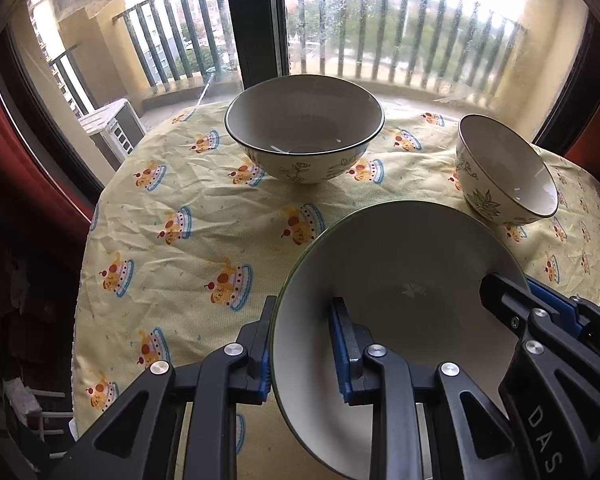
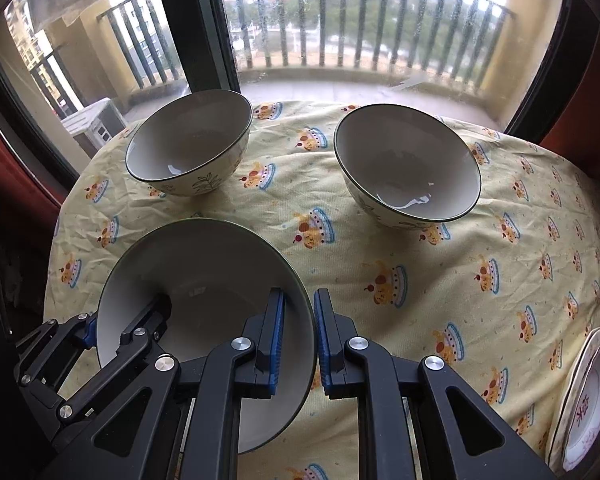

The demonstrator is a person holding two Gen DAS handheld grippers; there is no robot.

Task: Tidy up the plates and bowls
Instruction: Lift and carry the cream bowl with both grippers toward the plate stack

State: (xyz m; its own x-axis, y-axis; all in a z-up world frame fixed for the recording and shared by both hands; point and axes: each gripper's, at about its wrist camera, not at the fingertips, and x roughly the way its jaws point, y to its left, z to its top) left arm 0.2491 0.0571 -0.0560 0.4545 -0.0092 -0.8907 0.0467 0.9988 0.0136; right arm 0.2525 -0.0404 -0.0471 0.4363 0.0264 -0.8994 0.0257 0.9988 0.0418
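A large pale bowl with a green rim (image 1: 400, 280) is held near the table's front, and both grippers grip it. My left gripper (image 1: 300, 344) straddles its left rim, one finger outside and one inside. My right gripper (image 2: 298, 336) straddles the same bowl (image 2: 204, 280) at its right rim and also shows in the left wrist view (image 1: 508, 304). Two more floral bowls stand upright farther back: one in the middle (image 1: 304, 120) (image 2: 188, 136), one to the right (image 1: 508, 168) (image 2: 408, 160).
The table carries a crumpled yellow cloth with a cake print (image 2: 380, 280). A stack of plates with a red pattern (image 2: 588, 408) sits at the front right edge. A window with balcony railing (image 1: 380, 20) stands right behind the table.
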